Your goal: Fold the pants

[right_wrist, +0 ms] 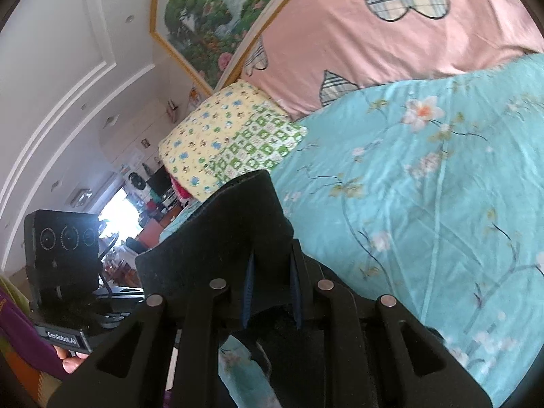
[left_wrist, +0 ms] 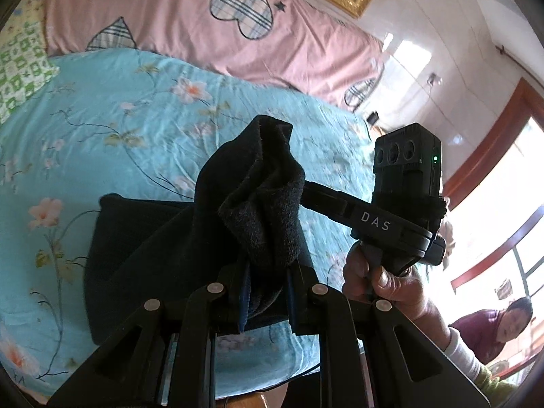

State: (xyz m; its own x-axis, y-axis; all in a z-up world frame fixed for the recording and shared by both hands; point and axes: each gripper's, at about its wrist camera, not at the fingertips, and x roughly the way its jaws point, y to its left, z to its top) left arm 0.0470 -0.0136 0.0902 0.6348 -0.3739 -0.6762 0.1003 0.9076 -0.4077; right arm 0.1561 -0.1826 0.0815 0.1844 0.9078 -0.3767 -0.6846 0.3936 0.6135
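Observation:
The black pants (left_wrist: 153, 255) hang bunched over the blue floral bedspread (left_wrist: 119, 119), lifted at one end. My left gripper (left_wrist: 265, 292) is shut on a thick bunch of the black cloth, which rises in front of it. My right gripper (right_wrist: 272, 292) is shut on another edge of the pants (right_wrist: 238, 224), held up above the bedspread (right_wrist: 425, 204). The right gripper's body (left_wrist: 391, 224) shows in the left wrist view, close beside the bunched cloth. The left gripper's body (right_wrist: 64, 272) shows at the left of the right wrist view.
A pink quilt with plaid hearts (left_wrist: 204, 17) lies along the back of the bed. A yellow and green patterned pillow (right_wrist: 231, 136) sits at the bed's far corner. A framed picture (right_wrist: 210, 10) hangs on the wall. A person (left_wrist: 503, 326) sits by the window.

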